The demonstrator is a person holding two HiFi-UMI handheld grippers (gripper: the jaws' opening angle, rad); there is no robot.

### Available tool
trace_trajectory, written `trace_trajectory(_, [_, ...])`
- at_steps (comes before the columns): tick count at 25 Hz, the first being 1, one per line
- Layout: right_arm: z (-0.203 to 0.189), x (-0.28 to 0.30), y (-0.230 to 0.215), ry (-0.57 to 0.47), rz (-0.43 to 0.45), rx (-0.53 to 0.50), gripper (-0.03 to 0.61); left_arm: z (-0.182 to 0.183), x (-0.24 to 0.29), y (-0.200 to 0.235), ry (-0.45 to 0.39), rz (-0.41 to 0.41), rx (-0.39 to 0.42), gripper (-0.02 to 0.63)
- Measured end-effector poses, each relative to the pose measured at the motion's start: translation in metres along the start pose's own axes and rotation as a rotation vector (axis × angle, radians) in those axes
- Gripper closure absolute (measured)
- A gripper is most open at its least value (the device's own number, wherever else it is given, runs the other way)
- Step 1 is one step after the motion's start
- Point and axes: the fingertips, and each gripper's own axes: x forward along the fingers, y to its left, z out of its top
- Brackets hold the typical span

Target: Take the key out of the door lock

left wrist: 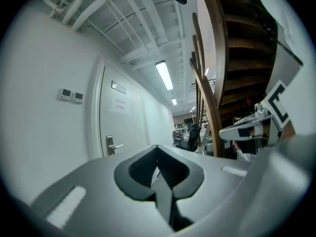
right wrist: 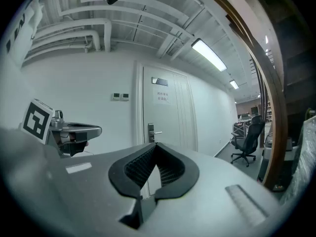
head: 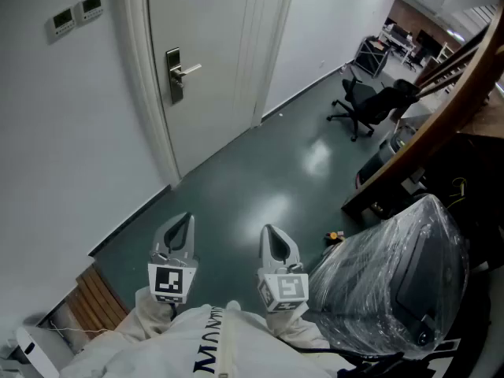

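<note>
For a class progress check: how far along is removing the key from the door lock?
Nothing done yet. In hand: nothing; left gripper and right gripper are shut, empty, far from the door lock. Any key is too small to see. Remaining: approach, grip, withdraw.

Floor point(head: 260, 179): dark grey-green, glossy, fills the frame centre. Black office chair point(head: 364, 105) stands on it, upper right. Small yellow object point(head: 335, 235) lies right of centre, near a plastic-wrapped bulk point(head: 394, 282) at lower right, base hidden.
</note>
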Motion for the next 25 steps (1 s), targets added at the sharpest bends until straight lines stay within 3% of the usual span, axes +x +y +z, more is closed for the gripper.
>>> trace_trajectory(11, [0.001, -0.010, -0.020, -0.033, 0.023, 0.064, 0.578, -0.002, 0.006, -0.017, 0.020, 0.010, 0.000, 0.614])
trace_trajectory(25, [-0.010, -0.037, -0.079, -0.030, -0.036, 0.081, 0.578, 0.009, 0.024, -0.056, -0.011, 0.012, 0.005, 0.614])
